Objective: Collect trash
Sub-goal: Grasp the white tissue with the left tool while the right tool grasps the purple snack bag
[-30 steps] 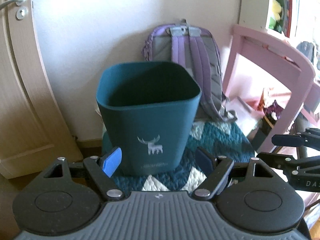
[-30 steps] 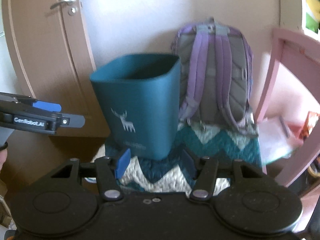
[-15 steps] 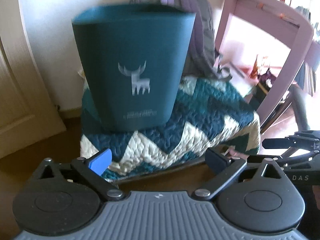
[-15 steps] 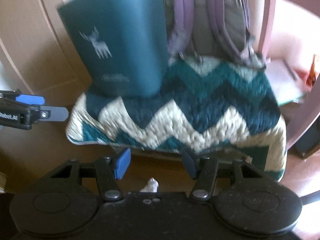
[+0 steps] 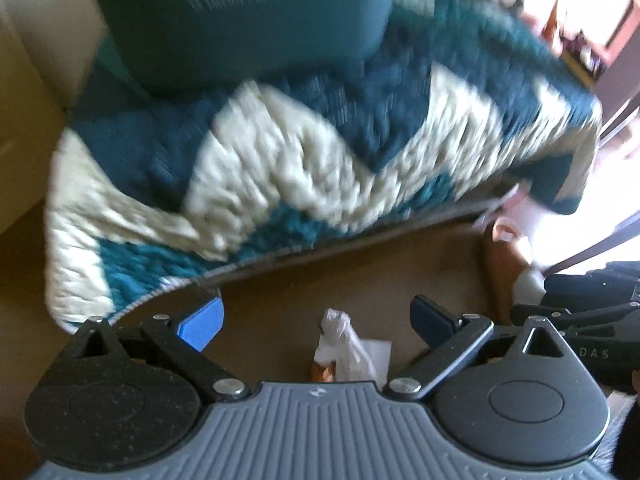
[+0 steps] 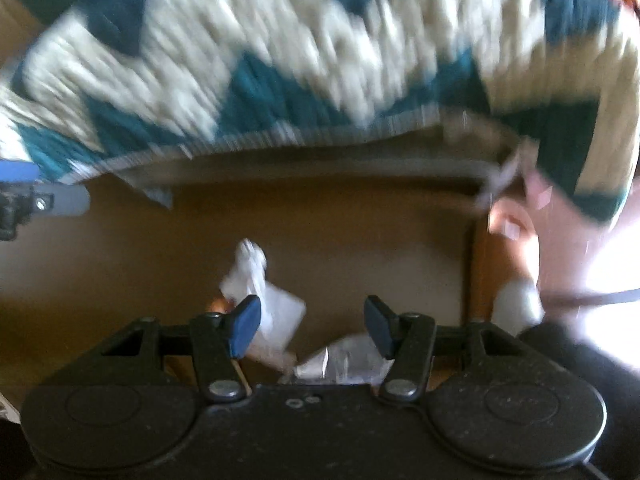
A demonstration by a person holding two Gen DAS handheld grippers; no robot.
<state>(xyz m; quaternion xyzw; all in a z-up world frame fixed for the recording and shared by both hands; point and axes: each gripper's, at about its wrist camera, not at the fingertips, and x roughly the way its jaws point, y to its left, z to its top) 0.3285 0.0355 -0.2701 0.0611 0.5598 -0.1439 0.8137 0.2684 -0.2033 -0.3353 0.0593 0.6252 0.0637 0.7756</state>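
Overhead, a quilt [image 5: 280, 152] fills the far field, with the bin [image 5: 248, 20] standing on it, beyond the left hand-held gripper [image 5: 316, 320]. Floor [image 5: 360, 256] below. Both views motion-blurred. Left hand-held gripper spread wide, empty; tissue wad [image 5: 340, 340] lies on the floor between its fingers. Right hand-held gripper [image 6: 312, 324] also spread, empty; same wad [image 6: 256, 284] by its left finger, foil scrap [image 6: 344, 360] just under its fingers. Likely light, soft, crushable; pinch the bunched middle, not a loose edge.
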